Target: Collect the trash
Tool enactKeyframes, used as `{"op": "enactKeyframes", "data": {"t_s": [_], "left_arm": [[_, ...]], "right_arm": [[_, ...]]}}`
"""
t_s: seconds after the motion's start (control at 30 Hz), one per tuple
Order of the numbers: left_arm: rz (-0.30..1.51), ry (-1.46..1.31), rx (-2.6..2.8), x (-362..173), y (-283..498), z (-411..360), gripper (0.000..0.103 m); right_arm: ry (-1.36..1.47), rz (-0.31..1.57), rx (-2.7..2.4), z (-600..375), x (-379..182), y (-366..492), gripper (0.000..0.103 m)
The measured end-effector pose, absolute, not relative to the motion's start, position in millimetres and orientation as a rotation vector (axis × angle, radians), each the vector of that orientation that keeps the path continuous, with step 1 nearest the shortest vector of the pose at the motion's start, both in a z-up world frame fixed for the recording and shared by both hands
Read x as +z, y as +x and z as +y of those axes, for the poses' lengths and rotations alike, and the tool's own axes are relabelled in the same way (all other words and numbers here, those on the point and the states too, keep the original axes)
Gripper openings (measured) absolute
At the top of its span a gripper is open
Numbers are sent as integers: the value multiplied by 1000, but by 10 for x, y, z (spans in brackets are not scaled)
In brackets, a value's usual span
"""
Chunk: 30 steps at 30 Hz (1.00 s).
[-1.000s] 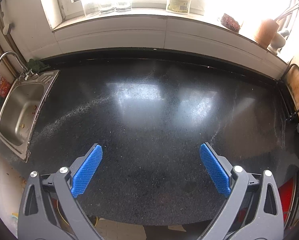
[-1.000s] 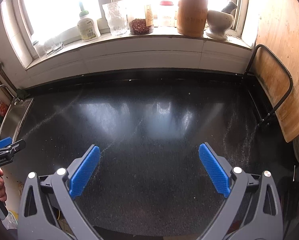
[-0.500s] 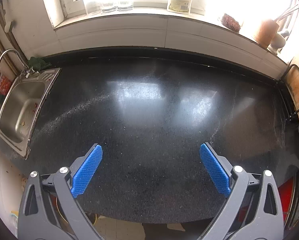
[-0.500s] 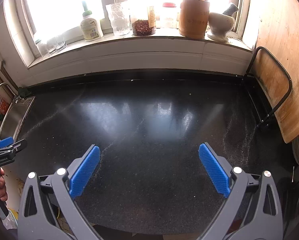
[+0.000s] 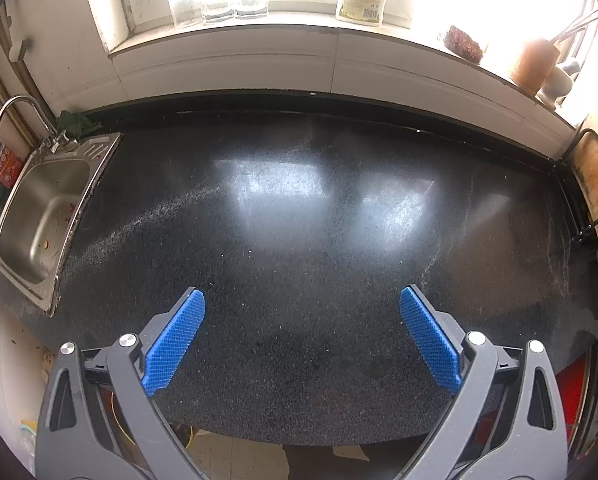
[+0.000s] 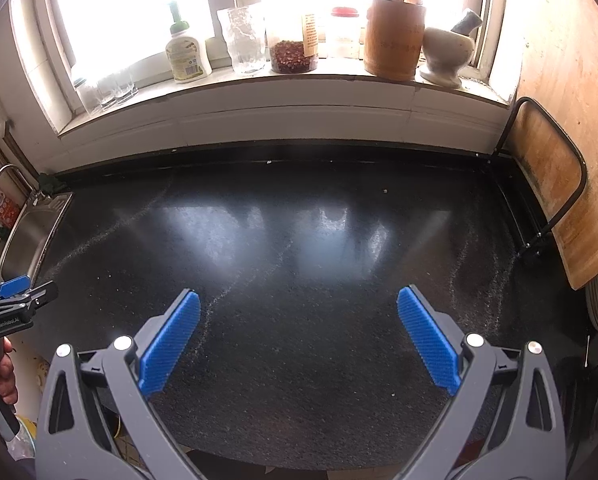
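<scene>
Trash: only tiny pale crumbs (image 6: 385, 191) visible, scattered on glossy black speckled countertop (image 5: 299, 240). Left gripper (image 5: 302, 340) and right gripper (image 6: 299, 338) both spread wide, ribbed blue pads holding nothing. Rectangular stainless-steel sink (image 5: 39, 216) sits at left.

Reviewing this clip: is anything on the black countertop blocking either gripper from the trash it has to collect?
No trash or bin is identifiable in either view. The black countertop ahead of the open left gripper and open right gripper carries only faint streaks and tiny specks, so nothing visible stands in the way.
</scene>
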<state>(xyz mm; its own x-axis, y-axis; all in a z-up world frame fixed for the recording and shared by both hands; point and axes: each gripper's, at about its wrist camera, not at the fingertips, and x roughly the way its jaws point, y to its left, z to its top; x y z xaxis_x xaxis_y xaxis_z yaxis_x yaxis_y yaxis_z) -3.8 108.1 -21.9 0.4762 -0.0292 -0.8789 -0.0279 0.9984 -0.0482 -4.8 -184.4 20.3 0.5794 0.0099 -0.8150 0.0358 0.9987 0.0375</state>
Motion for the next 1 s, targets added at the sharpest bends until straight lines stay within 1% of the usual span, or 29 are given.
{"op": "enactKeyframes", "data": {"t_s": [0.73,1.0], "left_arm": [[1094,-51,-22,-251,96,1088,95],[1056,17,2,-257,143,1054,95]], "right_arm": [[57,955,-15,-1841,152,132,96],[62,957,-14,-1877,115,226,96]]}}
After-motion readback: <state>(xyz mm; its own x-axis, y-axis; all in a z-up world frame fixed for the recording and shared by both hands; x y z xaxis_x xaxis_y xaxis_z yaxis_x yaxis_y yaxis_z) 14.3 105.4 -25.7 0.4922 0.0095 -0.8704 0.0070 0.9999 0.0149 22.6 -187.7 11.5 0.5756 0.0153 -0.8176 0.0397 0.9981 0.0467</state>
